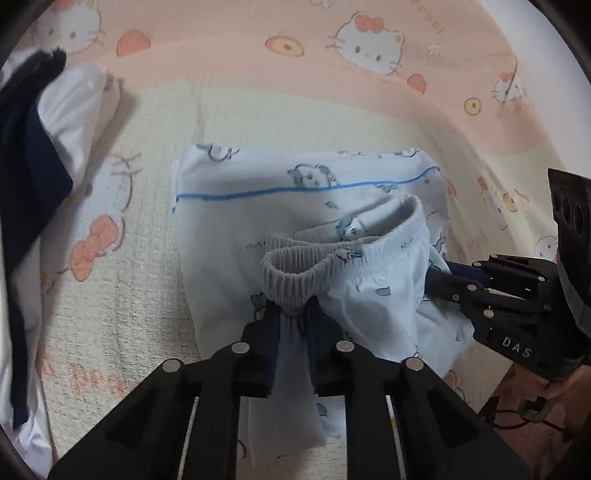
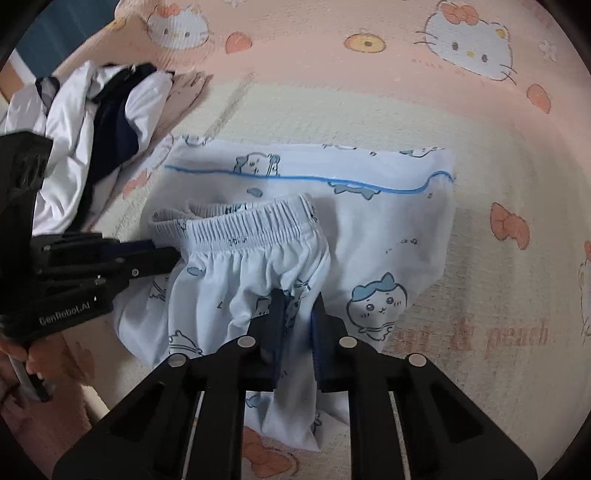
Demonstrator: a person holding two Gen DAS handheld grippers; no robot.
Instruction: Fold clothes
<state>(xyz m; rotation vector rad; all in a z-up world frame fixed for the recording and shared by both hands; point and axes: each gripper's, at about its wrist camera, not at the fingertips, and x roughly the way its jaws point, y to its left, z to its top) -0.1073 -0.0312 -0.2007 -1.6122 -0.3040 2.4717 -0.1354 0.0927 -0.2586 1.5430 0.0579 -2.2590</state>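
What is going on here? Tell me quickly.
A person is folding clothes on a cartoon-print bedsheet, a handheld gripper in each hand. Both grippers are shut on the pale blue printed shorts: the left gripper pinches the cloth just below the elastic waistband, the right gripper the fabric lower down. The shorts lie on a folded matching garment. A heap of white and navy clothes waits to the side.

A cream and peach textured bedsheet (image 2: pixel 424 110) printed with white cartoon cats, orange bows, peaches and pale pinkish lettering covers the whole surface. Its peach-coloured band runs along the far edge; the cream part lies nearer. A dark blue wall strip (image 2: pixel 59 26) shows beyond the far left corner.
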